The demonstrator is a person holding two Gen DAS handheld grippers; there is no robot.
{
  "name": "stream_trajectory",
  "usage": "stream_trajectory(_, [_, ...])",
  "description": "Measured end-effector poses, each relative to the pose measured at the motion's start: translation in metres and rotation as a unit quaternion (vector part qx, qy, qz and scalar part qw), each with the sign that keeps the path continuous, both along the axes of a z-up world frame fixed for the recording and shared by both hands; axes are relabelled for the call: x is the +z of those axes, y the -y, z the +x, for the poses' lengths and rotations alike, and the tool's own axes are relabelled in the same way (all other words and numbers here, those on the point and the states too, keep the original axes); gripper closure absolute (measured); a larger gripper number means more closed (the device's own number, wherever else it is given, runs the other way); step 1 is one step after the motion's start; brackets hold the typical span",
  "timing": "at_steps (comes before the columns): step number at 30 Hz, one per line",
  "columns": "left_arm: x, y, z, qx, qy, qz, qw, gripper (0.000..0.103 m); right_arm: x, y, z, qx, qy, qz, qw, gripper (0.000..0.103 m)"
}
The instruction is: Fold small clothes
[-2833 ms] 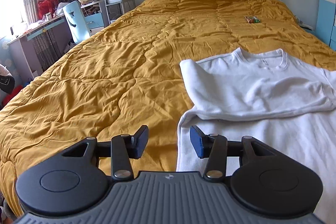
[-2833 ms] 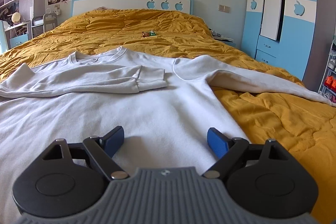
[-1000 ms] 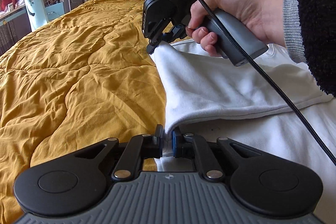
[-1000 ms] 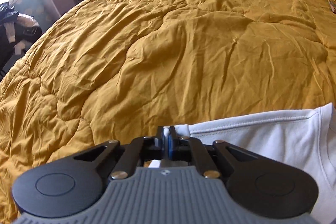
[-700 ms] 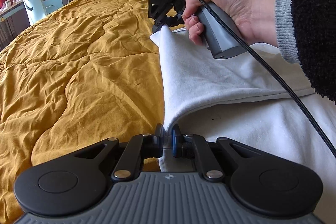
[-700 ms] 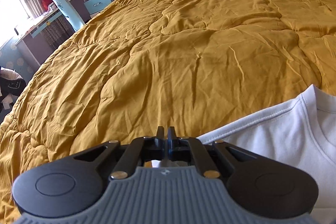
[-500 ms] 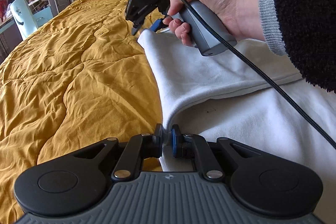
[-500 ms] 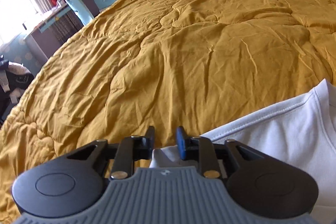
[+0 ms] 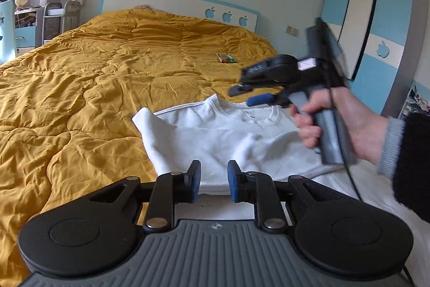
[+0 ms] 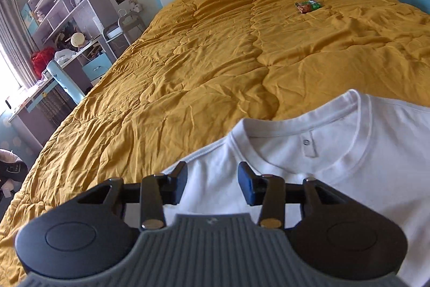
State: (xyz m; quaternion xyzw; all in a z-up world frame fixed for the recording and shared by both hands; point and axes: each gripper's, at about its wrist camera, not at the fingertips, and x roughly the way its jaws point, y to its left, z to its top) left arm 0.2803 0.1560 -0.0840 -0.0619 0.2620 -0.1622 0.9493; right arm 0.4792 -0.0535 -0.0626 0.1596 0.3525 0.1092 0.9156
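We log the white sweatshirt [image 9: 215, 136] flat on the mustard duvet [image 9: 94, 88], 1 side flap folded inward. Left gripper [image 9: 214, 180] and right gripper [image 10: 212, 183] both gape, holding nothing. Remaining, we judge: the other side, then the crosswise fold.

One white sweatshirt [image 9: 215, 136], one quilt [image 9: 107, 77], one snack packet [image 9: 226, 59], two grippers [image 9: 214, 176]

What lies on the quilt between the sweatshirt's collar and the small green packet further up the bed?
Nothing: in the right wrist view, only bare mustard quilt separates the collar from the packet.
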Motion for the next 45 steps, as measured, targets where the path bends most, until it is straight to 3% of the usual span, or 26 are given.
stream_trajectory(2, [-0.010, 0.006, 0.014, 0.038, -0.005, 0.005, 0.9993, 0.083, -0.005, 0.025, -0.040, -0.019, -0.009, 0.010, 1.000, 0.064])
stream_trajectory(3, [-0.016, 0.006, 0.022, 0.054, -0.017, 0.004, 0.9984, 0.089, -0.007, 0.033, -0.057, -0.026, -0.016, 0.016, 0.999, 0.064])
stream_trajectory(5, [-0.030, 0.002, 0.037, 0.078, -0.061, -0.008, 0.9950, 0.097, -0.014, 0.052, -0.100, -0.038, -0.028, 0.022, 0.999, 0.064])
stream_trajectory(9, [-0.046, -0.017, 0.045, 0.113, -0.127, -0.034, 0.9849, 0.102, -0.017, 0.069, -0.175, -0.045, -0.014, -0.050, 0.998, 0.064])
stream_trajectory(12, [-0.049, -0.015, 0.040, 0.115, -0.132, -0.013, 0.9845, 0.101, -0.014, 0.087, -0.217, -0.063, -0.001, -0.088, 0.994, 0.063])
stream_trajectory(16, [-0.049, -0.005, 0.039, 0.125, -0.129, 0.019, 0.9836, 0.098, 0.001, 0.135, -0.262, -0.098, 0.020, -0.072, 0.992, 0.056])
stream_trajectory(18, [-0.050, -0.006, 0.039, 0.129, -0.127, 0.016, 0.9834, 0.097, 0.011, 0.162, -0.278, -0.127, 0.033, -0.058, 0.990, 0.049])
stream_trajectory(21, [-0.051, -0.014, 0.033, 0.131, -0.118, -0.015, 0.9842, 0.097, 0.022, 0.212, -0.305, -0.189, 0.043, -0.026, 0.981, 0.048])
stream_trajectory(24, [-0.038, -0.016, 0.024, 0.130, -0.100, -0.027, 0.9861, 0.095, 0.026, 0.270, -0.335, -0.264, 0.050, 0.040, 0.962, 0.048])
stream_trajectory(28, [-0.015, 0.000, 0.017, 0.142, -0.078, -0.005, 0.9868, 0.080, 0.016, 0.347, -0.372, -0.345, 0.054, 0.143, 0.926, 0.048])
stream_trajectory(32, [0.004, 0.027, 0.004, 0.125, -0.080, -0.003, 0.9890, 0.068, 0.004, 0.416, -0.399, -0.413, 0.066, 0.204, 0.885, 0.047])
stream_trajectory(35, [0.016, 0.054, -0.009, 0.103, -0.070, -0.010, 0.9922, 0.050, -0.006, 0.455, -0.411, -0.445, 0.078, 0.239, 0.860, 0.046])
stream_trajectory(37, [0.019, 0.070, -0.016, 0.099, -0.063, -0.024, 0.9928, 0.032, -0.014, 0.477, -0.414, -0.461, 0.083, 0.257, 0.845, 0.046])
stream_trajectory(38, [0.020, 0.077, -0.019, 0.098, -0.060, -0.030, 0.9929, 0.029, -0.019, 0.490, -0.414, -0.468, 0.088, 0.267, 0.837, 0.045])
stream_trajectory(42, [0.019, 0.105, -0.031, 0.079, -0.059, -0.060, 0.9933, 0.024, -0.035, 0.530, -0.403, -0.477, 0.089, 0.299, 0.821, 0.045])
stream_trajectory(45, [0.015, 0.118, -0.033, 0.061, -0.075, -0.078, 0.9922, 0.023, -0.043, 0.556, -0.389, -0.490, 0.091, 0.296, 0.815, 0.046])
